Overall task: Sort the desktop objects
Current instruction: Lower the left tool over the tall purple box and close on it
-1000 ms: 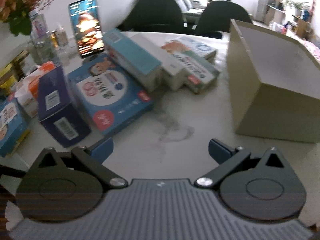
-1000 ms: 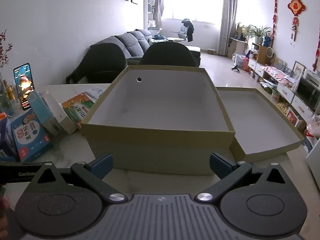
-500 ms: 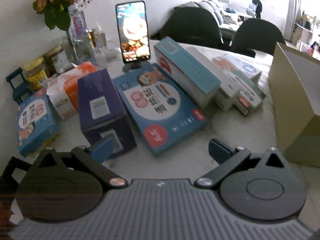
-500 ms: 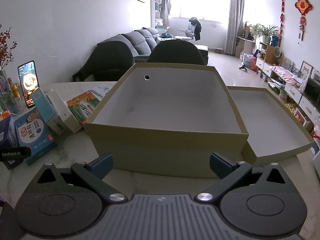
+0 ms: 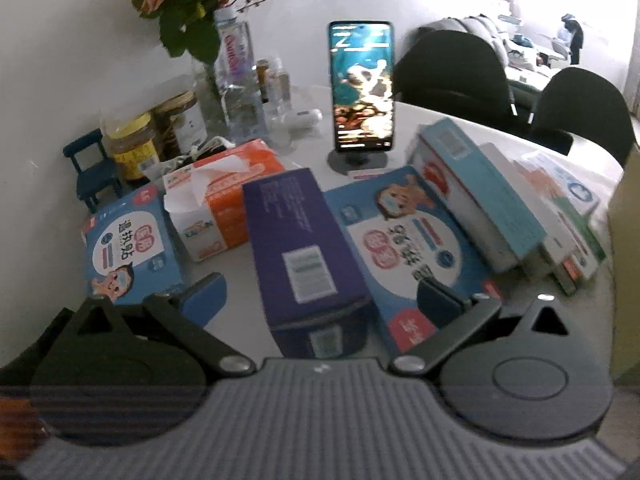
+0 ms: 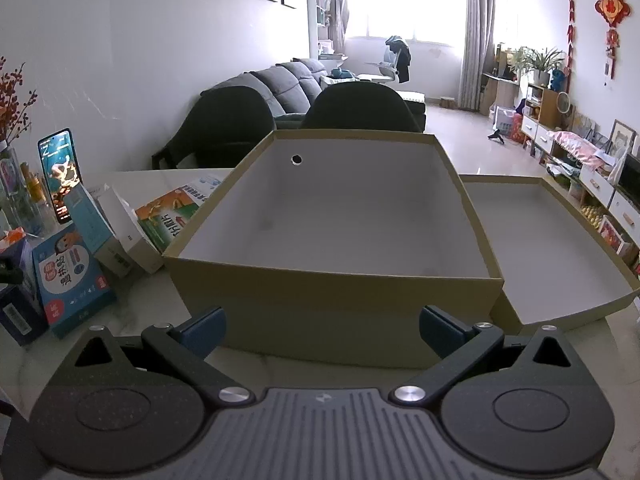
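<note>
Purple box (image 5: 304, 256) now lies centred between the wide-spread fingers of the left gripper (image 5: 320, 300), where a second earlier that view faced bare tabletop and the carton's side; the left gripper has swung left and closed in, which suggests this box is the pick target; jaws fully open, holding nothing, contact with the box not evident; blue box (image 5: 404, 248) lies touching on its right, tissue pack (image 5: 224, 196) just behind on its left; right gripper (image 6: 320, 328) hangs open and empty before the carton (image 6: 336, 280), its view barely changed; the carton's visible interior is bare; lid (image 6: 560, 248) lies beside it.
</note>
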